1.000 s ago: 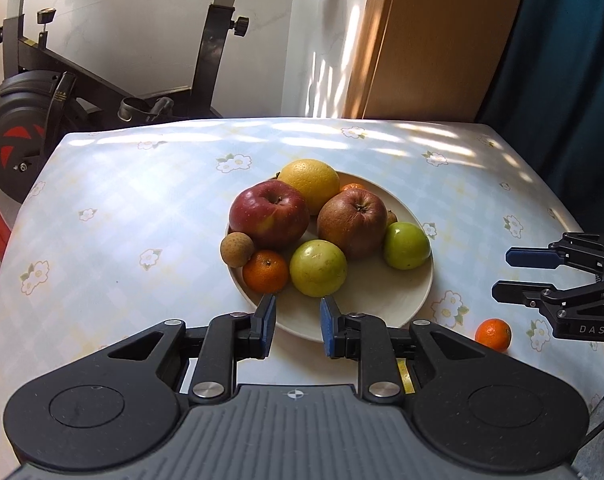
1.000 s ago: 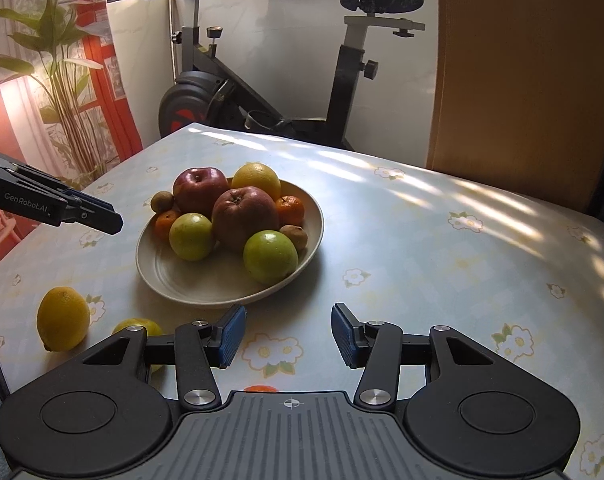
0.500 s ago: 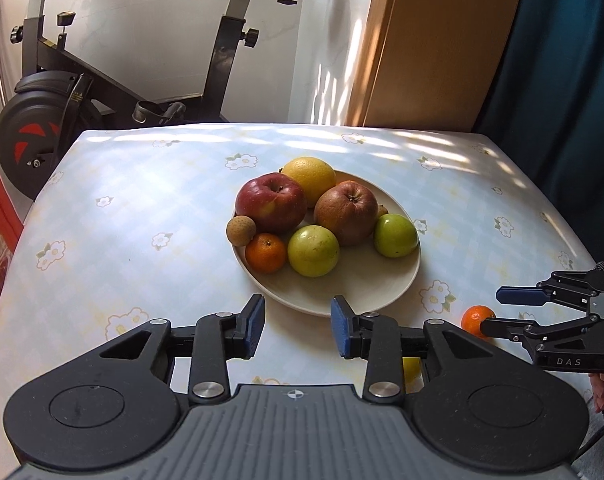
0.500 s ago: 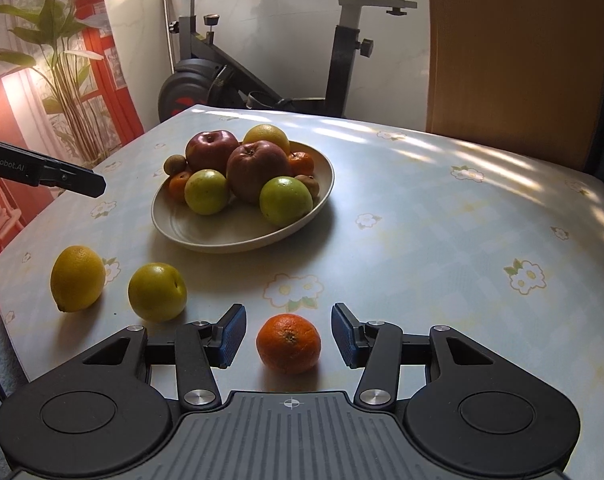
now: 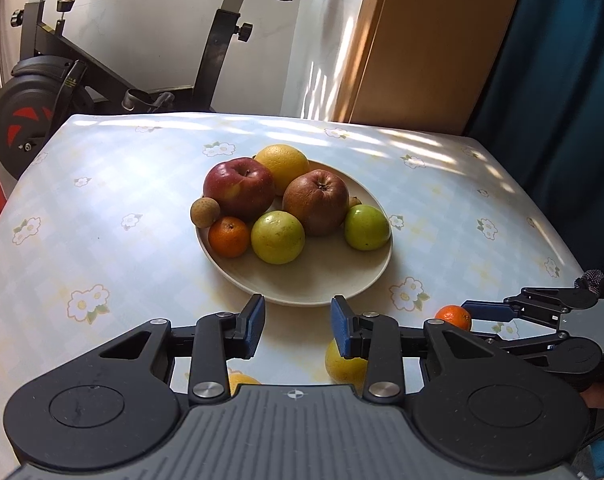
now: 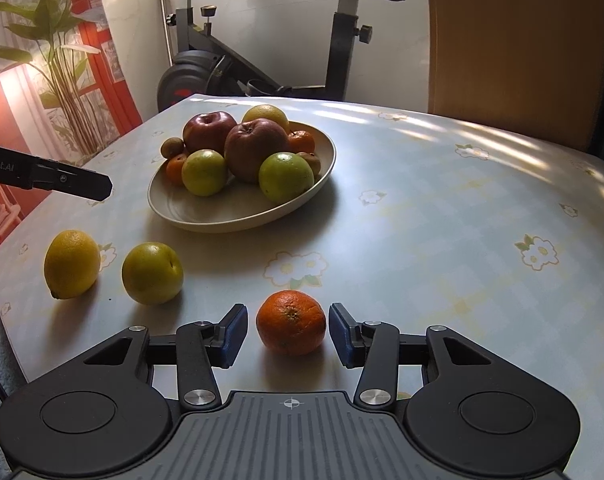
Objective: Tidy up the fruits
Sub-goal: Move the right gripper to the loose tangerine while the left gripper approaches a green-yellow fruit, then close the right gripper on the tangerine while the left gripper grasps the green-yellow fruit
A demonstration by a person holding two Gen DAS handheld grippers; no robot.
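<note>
Sunlit room w/ an exercise bike (image 6: pixel 230 76) behind a worktop (image 6: pixel 441 208) under a pale floral cloth. Plate (image 6: pixel 238 216) sat mid-worktop, loaded w/ two red apples, green apples, a small mandarin, an orange & a few small brown fruits. Three fruits lay loose on the cloth near the front edge: lemon (image 6: pixel 72 263), yellow-green apple (image 6: pixel 152 273) just beside it, and mandarin (image 6: pixel 291 322) apart to the right.

Step in hand looked like picking up the loose mandarin. Right hand-held gripper (image 6: pixel 288 334) straddled it, jaws closing, a small gap visible on each side, so pads weren't pressing yet. Left hand-held gripper (image 5: pixel 298 330) stood spread & empty over bare cloth just short of the plate rim; the yellow-green apple showed partly under its right finger, not between the pads.

Next move prob. calls for finishing the squeeze gently (round, soft-skinned fruit could roll or squirt out), then lifting & carrying to the free front part of the plate.

Writing: "Robot.AI" readable on the left gripper's side in the right wrist view, start cut off. Nothing else legible.
</note>
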